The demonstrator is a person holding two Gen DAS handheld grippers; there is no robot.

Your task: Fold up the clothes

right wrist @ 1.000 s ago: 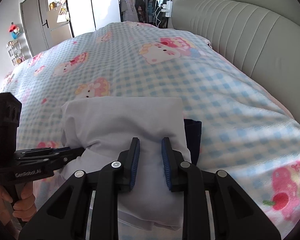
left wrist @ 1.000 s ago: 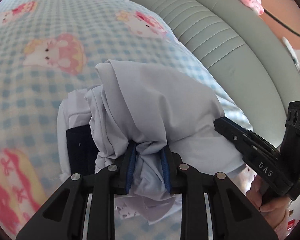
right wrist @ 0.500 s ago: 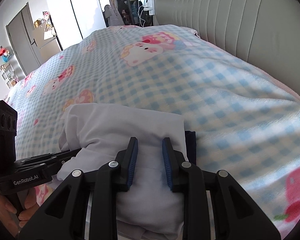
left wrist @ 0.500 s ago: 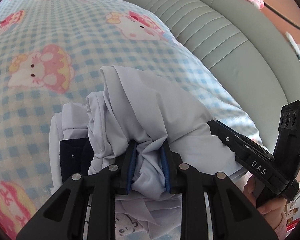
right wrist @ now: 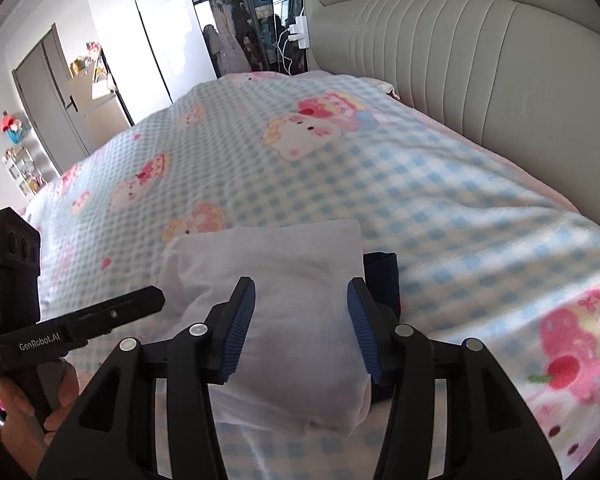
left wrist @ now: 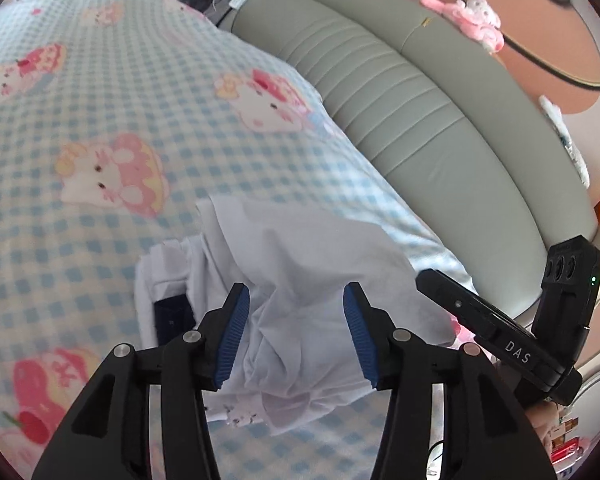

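You have just opened both jaws, releasing the folded white cotton garment [right wrist: 300, 280]; it probably lies finished, so lift both clear.

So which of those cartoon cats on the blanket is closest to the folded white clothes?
The mushroom-hat cat, just beyond the white bundle; the bow-wearing cat lies farther off, by the headboard.

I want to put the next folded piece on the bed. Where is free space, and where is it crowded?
Free: the checked blanket between the white garment and the headboard, and the wide stretch beyond the garment toward the wardrobe. Crowded: around the garment, where the left gripper and right gripper hang with open jaws, and a dark cloth sticks out beside it.
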